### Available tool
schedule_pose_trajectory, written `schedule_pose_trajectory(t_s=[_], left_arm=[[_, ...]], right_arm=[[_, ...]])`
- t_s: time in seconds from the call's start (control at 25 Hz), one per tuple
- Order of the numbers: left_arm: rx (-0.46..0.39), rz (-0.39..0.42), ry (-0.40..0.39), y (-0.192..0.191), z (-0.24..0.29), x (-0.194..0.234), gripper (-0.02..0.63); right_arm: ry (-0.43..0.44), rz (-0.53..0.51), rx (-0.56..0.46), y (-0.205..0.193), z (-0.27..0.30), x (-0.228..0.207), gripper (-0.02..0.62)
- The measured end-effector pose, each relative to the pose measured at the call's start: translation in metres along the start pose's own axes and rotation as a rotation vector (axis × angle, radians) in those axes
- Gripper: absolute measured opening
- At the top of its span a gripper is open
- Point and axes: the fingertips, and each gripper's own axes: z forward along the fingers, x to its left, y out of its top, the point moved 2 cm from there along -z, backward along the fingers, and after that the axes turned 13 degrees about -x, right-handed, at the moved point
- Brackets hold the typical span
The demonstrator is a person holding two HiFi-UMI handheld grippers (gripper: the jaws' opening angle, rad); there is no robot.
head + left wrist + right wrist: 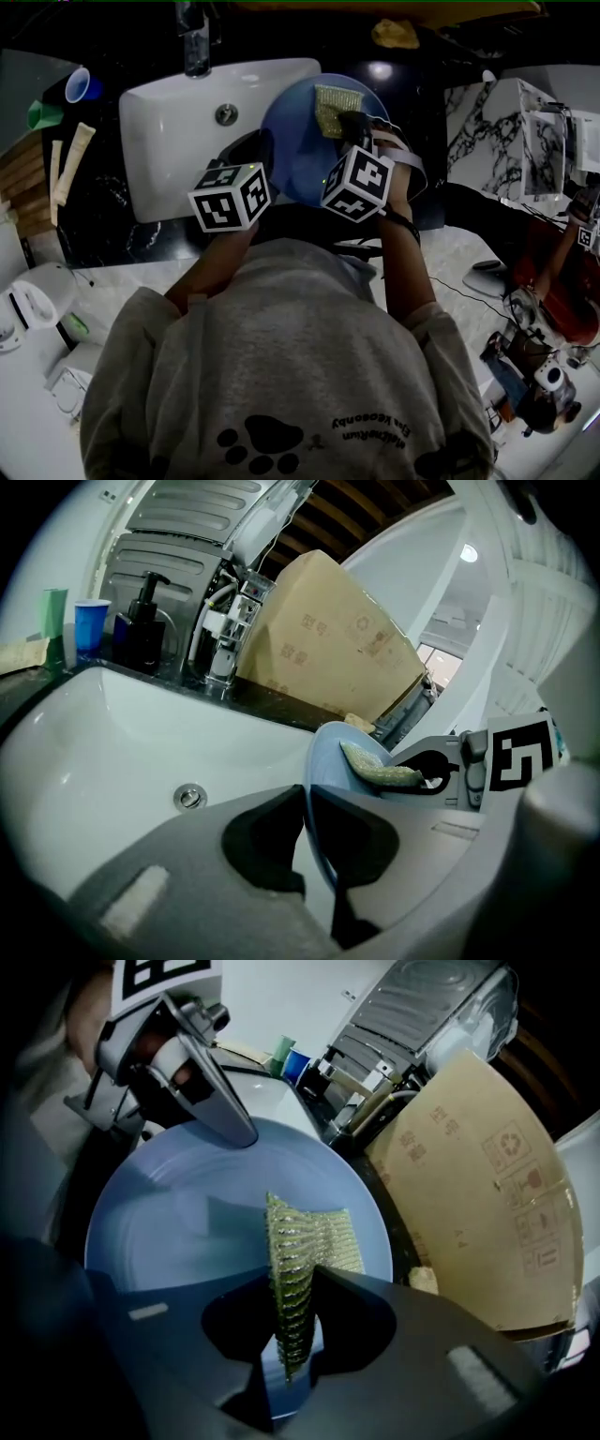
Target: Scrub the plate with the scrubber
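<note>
A light blue plate [295, 141] is held tilted over the right side of the white sink [178, 122]. My left gripper [307, 841] is shut on the plate's near rim [321, 761], which runs edge-on between its jaws. A yellow-green scrubber [305, 1241] is pinched in my right gripper [292, 1335], and its free end lies flat against the plate's face [178, 1222]. In the head view the scrubber [330, 111] sits on the upper part of the plate, with the right gripper [354, 127] just to its right and the left gripper [258, 155] at the plate's lower left edge.
A faucet [195, 42] stands behind the sink, whose drain [189, 797] lies below the plate. A blue cup [80, 84], a tube [73, 161] and a dark pump bottle [145, 621] are on the dark counter at left. A cardboard box [328, 639] leans behind the sink.
</note>
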Motion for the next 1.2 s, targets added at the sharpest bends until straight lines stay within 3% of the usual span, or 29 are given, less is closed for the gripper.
schedule_pose_trajectory(t_s=[0.16,0.48,1.2], left_arm=[[0.017,-0.025,0.017,-0.008,-0.001,0.003,0.017],[0.017,-0.044,0.036,-0.013,-0.001,0.006,0.017],[0.006,-0.049,0.051,-0.016,-0.002,0.007,0.017]], right_arm=[[0.111,0.068,0.011,-0.002,-0.003,0.012,0.075],[0.222,0.113,0.027,-0.002,-0.011,0.029,0.075],[0.568,0.115,0.07,0.011,-0.053,0.115,0.075]])
